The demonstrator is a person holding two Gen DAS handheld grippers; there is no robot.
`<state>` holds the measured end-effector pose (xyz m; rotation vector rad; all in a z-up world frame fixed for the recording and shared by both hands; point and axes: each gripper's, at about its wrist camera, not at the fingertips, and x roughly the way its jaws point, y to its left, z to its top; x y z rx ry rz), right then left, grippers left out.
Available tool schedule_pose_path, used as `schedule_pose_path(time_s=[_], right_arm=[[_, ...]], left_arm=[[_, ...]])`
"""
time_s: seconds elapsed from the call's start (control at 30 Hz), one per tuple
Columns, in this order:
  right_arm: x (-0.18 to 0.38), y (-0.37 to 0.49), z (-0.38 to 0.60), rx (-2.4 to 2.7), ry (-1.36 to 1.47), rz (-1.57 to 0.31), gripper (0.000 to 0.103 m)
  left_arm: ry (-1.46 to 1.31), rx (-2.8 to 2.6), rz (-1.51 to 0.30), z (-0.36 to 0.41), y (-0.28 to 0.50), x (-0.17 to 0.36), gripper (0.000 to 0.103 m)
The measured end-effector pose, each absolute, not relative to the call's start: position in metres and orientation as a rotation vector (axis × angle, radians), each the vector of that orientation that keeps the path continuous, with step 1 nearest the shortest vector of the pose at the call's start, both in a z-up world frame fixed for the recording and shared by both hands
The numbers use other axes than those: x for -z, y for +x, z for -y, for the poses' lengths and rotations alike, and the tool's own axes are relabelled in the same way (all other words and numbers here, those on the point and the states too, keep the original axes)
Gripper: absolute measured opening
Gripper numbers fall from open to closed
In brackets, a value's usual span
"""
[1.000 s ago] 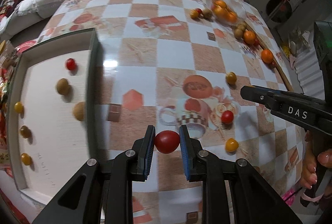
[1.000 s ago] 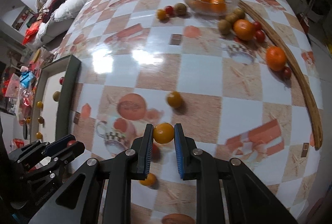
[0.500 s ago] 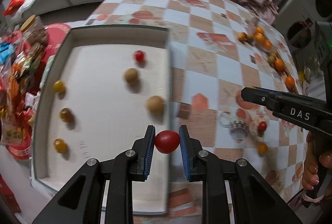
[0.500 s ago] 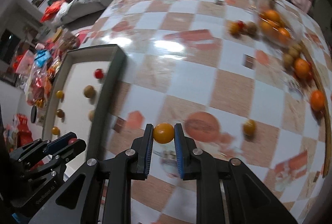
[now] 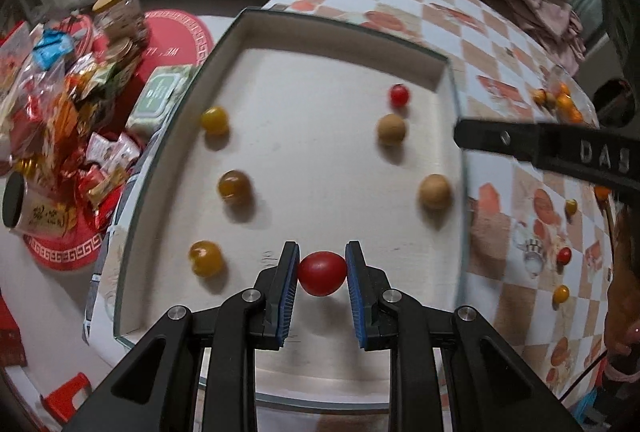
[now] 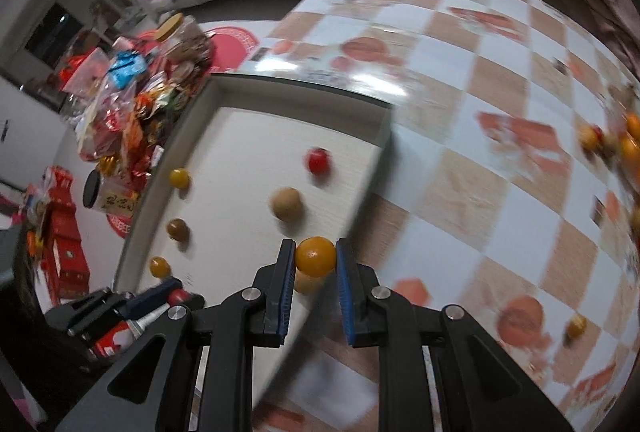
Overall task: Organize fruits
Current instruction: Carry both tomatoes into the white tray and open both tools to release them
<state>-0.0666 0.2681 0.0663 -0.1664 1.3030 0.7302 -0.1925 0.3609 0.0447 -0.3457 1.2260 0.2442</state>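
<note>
Red tomato (image 5: 322,273) pinched in left gripper (image 5: 322,270) over tray (image 5: 460,167); orange fruit (image 6: 315,256) clamped in right gripper (image 6: 315,259). Risk: early release, roll-off over rim.

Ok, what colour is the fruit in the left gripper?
Red; the tomato in the left gripper shows best in the left wrist view.

Both grippers clamped, each with a small fruit between its blue pads.

The left gripper (image 5: 322,274) points forward and down, its pads pressed on either side of a red tomato (image 5: 322,273). The right gripper (image 6: 316,258) pinches an orange-yellow fruit (image 6: 315,256) at its fingertips; in the left wrist view its dark finger reaches in from the right, seemingly level with the left one.
</note>
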Motion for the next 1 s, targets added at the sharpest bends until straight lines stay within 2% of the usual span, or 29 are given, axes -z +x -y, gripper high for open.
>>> schedule_pose_path(time_s=[0.37,0.87,1.0], right_arm=[[-0.036,-0.057,-0.347,-0.8,-0.274,-1.31,0.022],[-0.019,-0.059,-0.373,-0.795,-0.421,-1.26,0.023],[-0.02,-0.057,-0.373,-0.819,-0.416,-1.271,0.029]], left_arm=[[-0.34,-0.266,-1.235,-0.374,-0.192,-0.03,0.025],[-0.297,-0.27,-1.252,-0.371,-0.19,-0.023,0.025],[-0.27,-0.272,-1.258,-0.368,-0.189,-0.024,0.026]])
